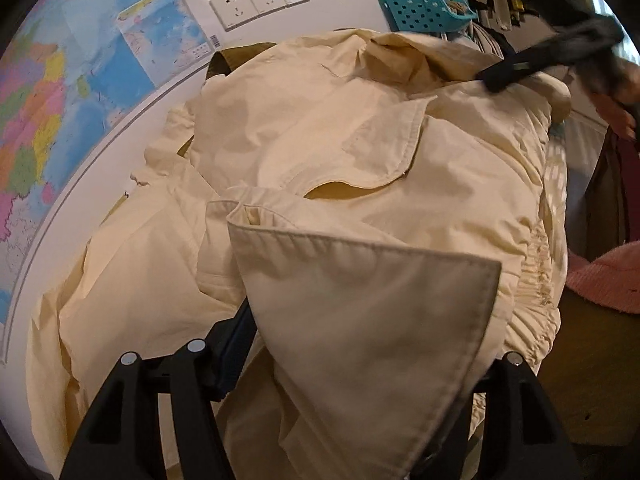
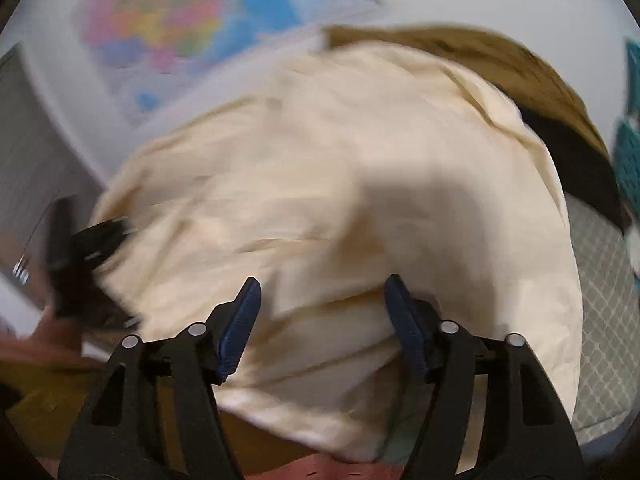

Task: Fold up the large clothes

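A large cream jacket (image 1: 320,152) lies heaped on the surface by the wall; it also fills the blurred right wrist view (image 2: 340,184). A flap of the jacket (image 1: 368,320) drapes over my left gripper (image 1: 352,364) and hides its fingertips. Only one blue pad (image 1: 236,344) shows, so its state is unclear. My right gripper (image 2: 320,312) is open just above the jacket, with nothing between its blue pads (image 2: 240,328). It also shows far off in the left wrist view (image 1: 504,74), at the jacket's far edge.
A coloured wall map (image 1: 60,120) and white sockets (image 1: 256,2) are on the wall behind. A teal basket (image 1: 428,10) hangs at the back right. A pink cloth (image 1: 604,280) lies on a brown surface at the right. A quilted grey cover (image 2: 604,300) lies right of the jacket.
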A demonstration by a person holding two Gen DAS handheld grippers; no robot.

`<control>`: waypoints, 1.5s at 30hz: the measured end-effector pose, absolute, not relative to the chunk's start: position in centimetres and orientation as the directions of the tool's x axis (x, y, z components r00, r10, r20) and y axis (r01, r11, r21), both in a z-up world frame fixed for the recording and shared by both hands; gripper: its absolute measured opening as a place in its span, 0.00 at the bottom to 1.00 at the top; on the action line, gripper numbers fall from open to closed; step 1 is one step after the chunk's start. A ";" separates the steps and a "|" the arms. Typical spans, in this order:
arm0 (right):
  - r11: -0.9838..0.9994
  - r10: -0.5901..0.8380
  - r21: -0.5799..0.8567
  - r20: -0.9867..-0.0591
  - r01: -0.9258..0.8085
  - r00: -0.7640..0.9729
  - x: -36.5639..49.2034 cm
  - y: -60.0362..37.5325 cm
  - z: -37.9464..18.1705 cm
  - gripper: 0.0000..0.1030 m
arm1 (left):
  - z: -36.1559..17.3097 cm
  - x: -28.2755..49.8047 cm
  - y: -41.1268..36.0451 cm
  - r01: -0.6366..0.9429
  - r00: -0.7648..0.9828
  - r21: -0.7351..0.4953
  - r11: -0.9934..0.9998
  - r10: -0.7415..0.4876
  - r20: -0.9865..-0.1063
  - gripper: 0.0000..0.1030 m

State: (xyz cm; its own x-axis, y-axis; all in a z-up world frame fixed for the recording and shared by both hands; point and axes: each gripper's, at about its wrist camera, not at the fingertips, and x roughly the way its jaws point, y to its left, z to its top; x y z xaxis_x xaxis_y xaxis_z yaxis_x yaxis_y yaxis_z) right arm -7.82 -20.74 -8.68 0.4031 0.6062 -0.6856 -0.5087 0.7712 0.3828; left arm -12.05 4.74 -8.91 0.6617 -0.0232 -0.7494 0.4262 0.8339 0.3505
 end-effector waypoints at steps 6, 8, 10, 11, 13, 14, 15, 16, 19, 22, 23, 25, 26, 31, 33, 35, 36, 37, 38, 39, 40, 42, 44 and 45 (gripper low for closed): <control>0.933 0.327 0.349 -0.730 -0.085 0.600 -3.9 -31.9 -9.9 0.01 | -8.9 -12.5 6.2 0.424 0.651 0.306 0.853 -0.051 -0.758 0.65; 0.924 0.362 0.362 -0.727 -0.122 0.583 -4.6 -32.4 -9.5 0.06 | -8.6 -12.9 6.6 0.432 0.654 0.288 0.855 -0.077 -0.753 0.71; 0.924 0.383 0.301 -0.705 -0.236 0.597 -6.3 -30.2 -7.4 0.40 | -8.5 -13.0 6.7 0.434 0.655 0.282 0.855 -0.085 -0.750 0.72; 0.904 0.428 0.310 -0.677 -0.295 0.599 -7.1 -28.4 -6.3 0.61 | -8.5 -13.1 6.7 0.435 0.655 0.277 0.857 -0.090 -0.750 0.72; 0.837 0.544 0.358 -0.626 -0.415 0.558 -9.2 -26.5 -5.0 0.64 | -8.5 -13.1 6.7 0.428 0.657 0.270 0.862 -0.092 -0.749 0.72; 0.815 0.574 0.370 -0.621 -0.447 0.533 -9.5 -25.5 -4.7 0.65 | -8.5 -13.1 6.6 0.427 0.656 0.266 0.864 -0.093 -0.749 0.72; 0.801 0.589 0.372 -0.630 -0.469 0.506 -9.4 -24.2 -5.0 0.65 | -8.4 -13.0 6.6 0.423 0.656 0.263 0.867 -0.093 -0.749 0.72; 0.808 0.577 0.359 -0.644 -0.467 0.503 -8.6 -22.8 -5.6 0.72 | -8.4 -13.1 6.6 0.421 0.657 0.262 0.868 -0.093 -0.748 0.72; 0.866 0.489 0.311 -0.689 -0.392 0.535 -5.1 -20.4 -6.9 0.81 | -8.2 -13.4 6.6 0.417 0.663 0.265 0.870 -0.092 -0.743 0.72; 0.864 0.497 0.334 -0.684 -0.377 0.533 -1.9 -20.0 -7.8 0.49 | -8.1 -13.3 6.7 0.412 0.665 0.262 0.873 -0.091 -0.741 0.72; 0.855 0.513 0.350 -0.680 -0.383 0.524 -1.2 -19.2 -7.5 0.30 | -8.1 -13.3 6.7 0.408 0.667 0.261 0.875 -0.091 -0.739 0.73; 0.801 0.598 0.440 -0.625 -0.406 0.502 -0.1 -20.0 -6.4 0.05 | -8.0 -13.4 7.0 0.398 0.671 0.256 0.881 -0.089 -0.736 0.76; 0.773 0.633 0.491 -0.575 -0.401 0.517 0.3 -20.9 -5.5 0.05 | -7.9 -13.6 7.3 0.393 0.669 0.238 0.888 -0.099 -0.736 0.76; 0.736 0.611 0.626 -0.452 -0.257 0.650 1.7 -30.2 -4.3 0.04 | -6.7 -15.5 10.4 0.369 0.693 0.162 0.915 -0.154 -0.704 0.87; 0.726 0.607 0.662 -0.492 -0.185 0.623 2.8 -31.6 -6.8 0.04 | -5.7 -16.3 12.3 0.364 0.709 0.111 0.925 -0.198 -0.677 0.87; 0.745 0.594 0.651 -0.548 -0.145 0.589 3.5 -31.5 -9.0 0.06 | -4.8 -16.9 14.7 0.305 0.743 0.080 0.949 -0.185 -0.644 0.94; 0.750 0.592 0.648 -0.569 -0.132 0.571 3.7 -31.2 -10.2 0.06 | -4.8 -16.8 15.6 0.271 0.745 0.075 0.960 -0.160 -0.648 0.94; 0.763 0.582 0.633 -0.584 -0.132 0.565 3.6 -30.9 -10.6 0.06 | -4.8 -16.7 16.2 0.242 0.743 0.073 0.968 -0.136 -0.655 0.94; 0.780 0.564 0.611 -0.593 -0.135 0.575 3.5 -30.7 -10.7 0.06 | -4.9 -16.9 17.2 0.221 0.738 0.058 0.974 -0.128 -0.663 0.94; 0.779 0.565 0.611 -0.587 -0.139 0.580 3.6 -30.4 -10.5 0.06 | -4.9 -17.2 18.0 0.201 0.741 0.052 0.978 -0.117 -0.661 0.94; 0.779 0.560 0.612 -0.580 -0.138 0.592 3.5 -30.8 -10.2 0.06 | -4.7 -17.6 18.6 0.194 0.742 0.042 0.980 -0.119 -0.660 0.94; 0.773 0.549 0.622 -0.558 -0.125 0.622 3.4 -31.7 -9.6 0.06 | -4.2 -18.7 19.6 0.206 0.755 0.007 0.979 -0.154 -0.637 0.94; 0.794 0.514 0.599 -0.567 -0.107 0.643 3.6 -31.7 -9.3 0.06 | -4.0 -19.5 20.6 0.239 0.759 -0.046 0.970 -0.216 -0.614 0.94; 0.785 0.524 0.610 -0.562 -0.108 0.640 3.6 -31.9 -9.5 0.06 | -4.0 -20.0 20.9 0.248 0.765 -0.057 0.967 -0.232 -0.600 0.94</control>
